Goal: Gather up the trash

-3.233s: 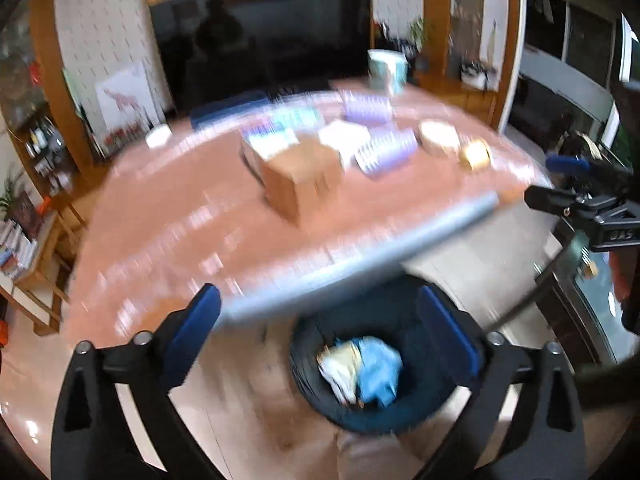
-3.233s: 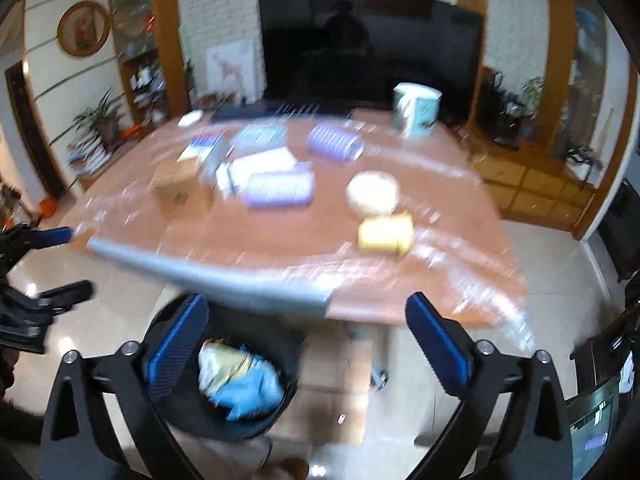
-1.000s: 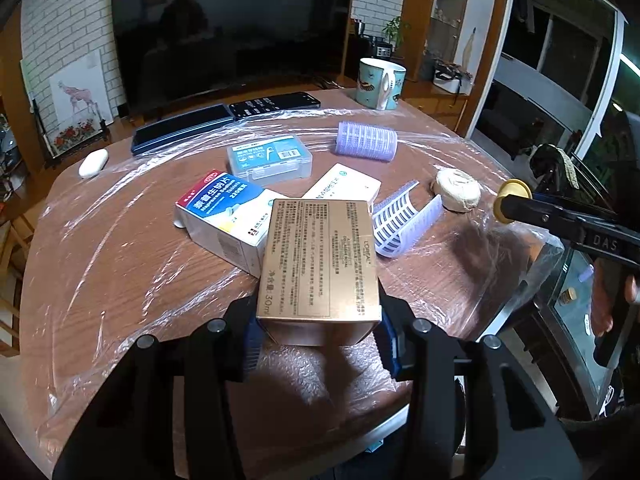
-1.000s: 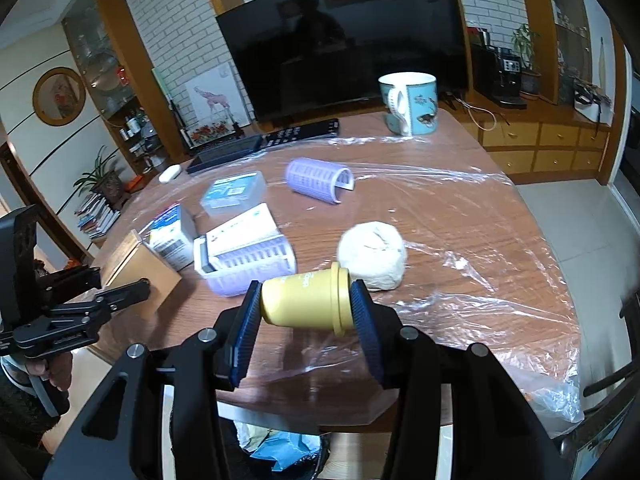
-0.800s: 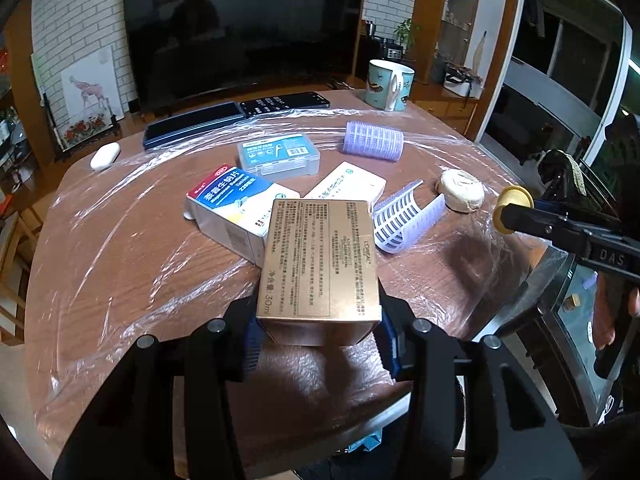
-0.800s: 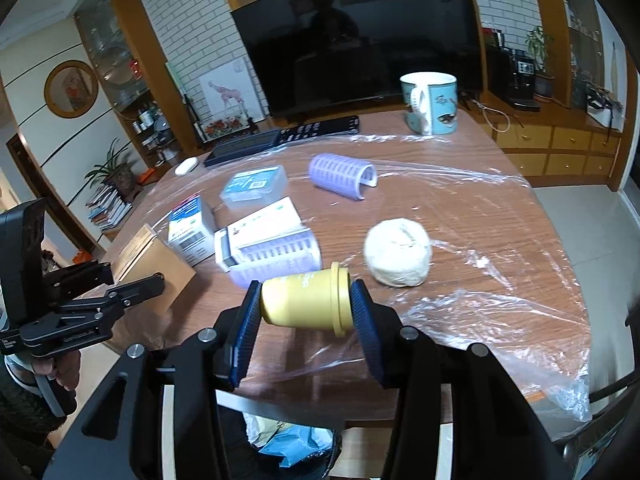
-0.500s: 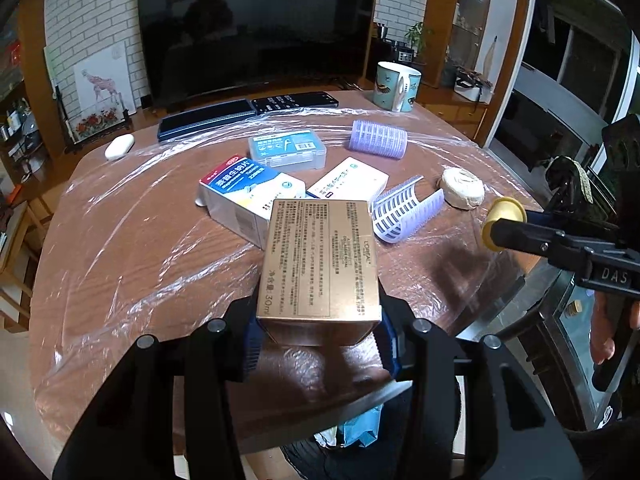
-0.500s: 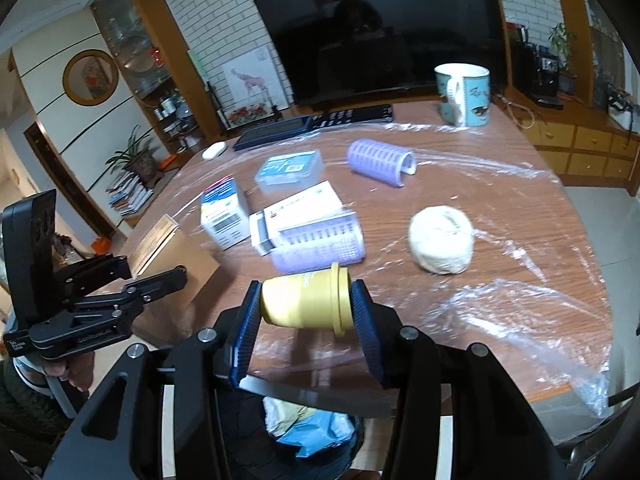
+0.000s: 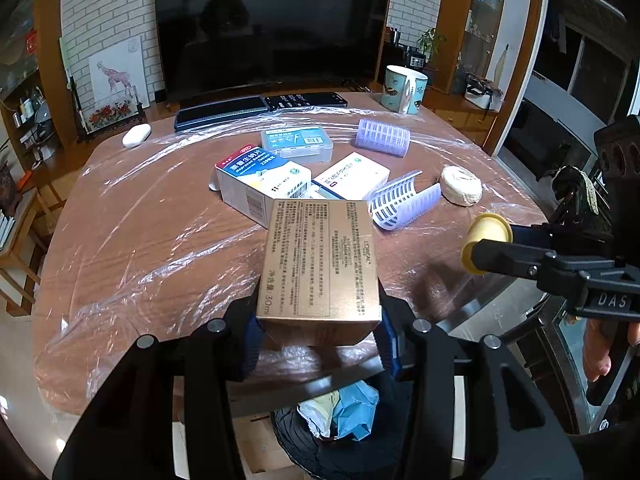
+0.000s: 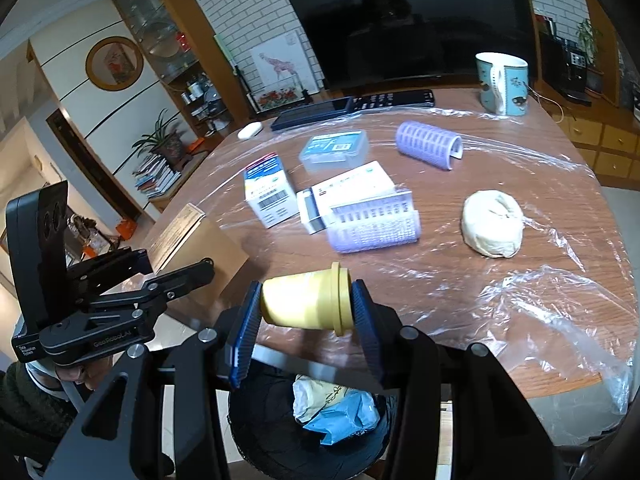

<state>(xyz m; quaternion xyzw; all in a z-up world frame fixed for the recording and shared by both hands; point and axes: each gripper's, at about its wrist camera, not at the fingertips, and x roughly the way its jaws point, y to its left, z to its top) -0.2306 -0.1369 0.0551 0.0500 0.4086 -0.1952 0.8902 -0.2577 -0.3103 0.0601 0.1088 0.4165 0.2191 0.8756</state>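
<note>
My left gripper (image 9: 320, 340) is shut on a gold carton (image 9: 320, 260), held above the near table edge. My right gripper (image 10: 306, 320) is shut on a yellow bottle (image 10: 308, 306) lying sideways between the pads; it also shows in the left wrist view (image 9: 486, 236). A black trash bin (image 10: 280, 452) with blue and white crumpled waste (image 10: 336, 410) stands on the floor below the table edge; it also shows in the left wrist view (image 9: 360, 456). The gold carton shows at the left in the right wrist view (image 10: 192, 240).
The wooden table (image 9: 140, 240) is covered in plastic film. On it lie a blue-and-white medicine box (image 9: 260, 184), a white box (image 9: 352, 176), a clear blue case (image 9: 296, 142), two purple hair rollers (image 9: 384, 136) (image 9: 404, 204), a white wad (image 9: 460, 186), a mug (image 9: 404, 90), remotes and a television behind.
Both grippers closed on the carton and the bottle, lifted them and drew back toward the near table edge. The trash bin has come into view below both grippers.
</note>
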